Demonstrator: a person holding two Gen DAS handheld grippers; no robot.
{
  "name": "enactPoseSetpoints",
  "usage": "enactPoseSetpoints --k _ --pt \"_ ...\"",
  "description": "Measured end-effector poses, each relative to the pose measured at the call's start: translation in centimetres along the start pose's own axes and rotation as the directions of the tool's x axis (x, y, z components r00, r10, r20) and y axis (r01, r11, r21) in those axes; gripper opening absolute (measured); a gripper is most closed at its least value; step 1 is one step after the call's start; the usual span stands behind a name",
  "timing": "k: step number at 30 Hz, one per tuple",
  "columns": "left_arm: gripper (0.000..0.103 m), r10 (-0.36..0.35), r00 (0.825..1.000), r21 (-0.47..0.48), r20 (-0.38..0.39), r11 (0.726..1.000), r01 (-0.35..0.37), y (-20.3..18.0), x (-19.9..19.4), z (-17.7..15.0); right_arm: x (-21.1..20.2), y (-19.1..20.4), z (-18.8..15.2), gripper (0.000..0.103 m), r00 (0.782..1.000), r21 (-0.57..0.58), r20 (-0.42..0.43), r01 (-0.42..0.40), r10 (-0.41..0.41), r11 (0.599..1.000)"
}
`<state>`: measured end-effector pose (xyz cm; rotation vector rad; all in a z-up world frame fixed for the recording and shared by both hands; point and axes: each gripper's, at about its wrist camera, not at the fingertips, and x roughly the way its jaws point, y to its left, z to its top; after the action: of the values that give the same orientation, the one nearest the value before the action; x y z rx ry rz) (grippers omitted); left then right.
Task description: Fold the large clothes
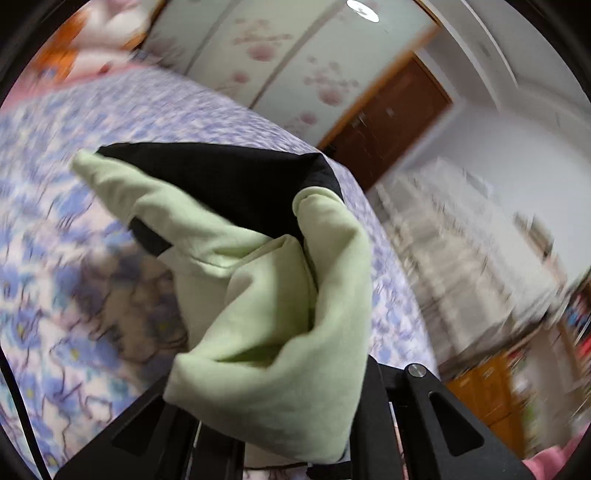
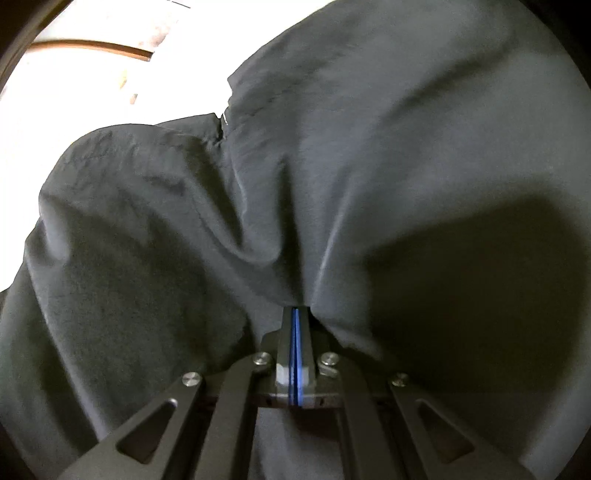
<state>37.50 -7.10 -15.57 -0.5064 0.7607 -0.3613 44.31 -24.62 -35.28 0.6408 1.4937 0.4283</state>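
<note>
The garment (image 1: 266,314) has a black outer side and a pale green lining. In the left wrist view a bunch of it hangs up off the bed, draped over my left gripper (image 1: 295,454), which is shut on it; the cloth hides the fingertips. A black panel (image 1: 221,177) stretches away toward the bed. In the right wrist view the black fabric (image 2: 258,184) fills nearly the whole picture. My right gripper (image 2: 295,314) is shut, blue pads together, with a fold of the black fabric pinched at its tips.
A bed with a blue-flowered sheet (image 1: 66,258) lies under the garment. An orange and white soft thing (image 1: 92,33) sits at its far end. Behind stand a flower-patterned wardrobe (image 1: 280,55), a brown door (image 1: 388,122) and wooden furniture (image 1: 491,395).
</note>
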Motion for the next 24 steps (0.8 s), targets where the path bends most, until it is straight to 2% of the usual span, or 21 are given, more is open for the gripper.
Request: enactPoseSetpoints --k 3,5,6,7,10,13,18,20,24 --pt "0.009 0.054 0.997 0.124 -0.055 0.991 -0.047 -5.3 3.0 -0.8 -0.3 -1.2 0.5 0.000 0.997 -0.024 -0.026 -0.072 0.071 0.997" --pt "0.009 0.110 0.990 0.235 -0.088 0.968 -0.087 -8.7 4.8 -2.1 -0.5 -1.8 0.9 0.000 0.994 -0.047 -0.047 -0.104 0.102 0.993" --pt "0.009 0.151 0.984 0.306 -0.097 0.945 -0.115 -10.4 5.9 -3.0 -0.6 -2.2 1.2 0.000 0.990 -0.054 -0.058 -0.128 0.125 0.990" --pt "0.009 0.160 0.981 0.327 -0.106 0.938 -0.117 -11.3 6.4 -3.7 -0.6 -2.6 1.2 0.000 0.988 -0.056 -0.065 -0.147 0.143 0.988" --pt "0.010 0.155 0.976 0.314 -0.152 0.944 -0.101 -12.6 8.2 -5.0 -0.8 -4.0 1.7 0.000 0.974 -0.059 -0.086 -0.215 0.210 0.975" --pt "0.010 0.190 0.973 0.332 -0.132 0.933 -0.137 -13.6 8.6 -5.4 -1.2 -4.9 2.1 0.000 0.966 -0.058 -0.102 -0.246 0.239 0.968" --pt "0.010 0.211 0.967 0.303 -0.144 0.939 -0.159 -14.6 8.6 -6.4 -2.8 -6.6 2.3 0.000 0.960 -0.034 -0.108 -0.262 0.257 0.964" --pt "0.010 0.236 0.962 0.328 -0.140 0.927 -0.179 -15.1 8.7 -6.6 -4.2 -7.9 2.1 0.000 0.958 -0.020 -0.103 -0.271 0.268 0.962" --pt "0.010 0.259 0.950 0.371 -0.175 0.911 -0.180 -15.4 9.7 -7.7 -8.6 -11.1 1.8 0.000 0.972 -0.012 -0.063 -0.228 0.227 0.974"
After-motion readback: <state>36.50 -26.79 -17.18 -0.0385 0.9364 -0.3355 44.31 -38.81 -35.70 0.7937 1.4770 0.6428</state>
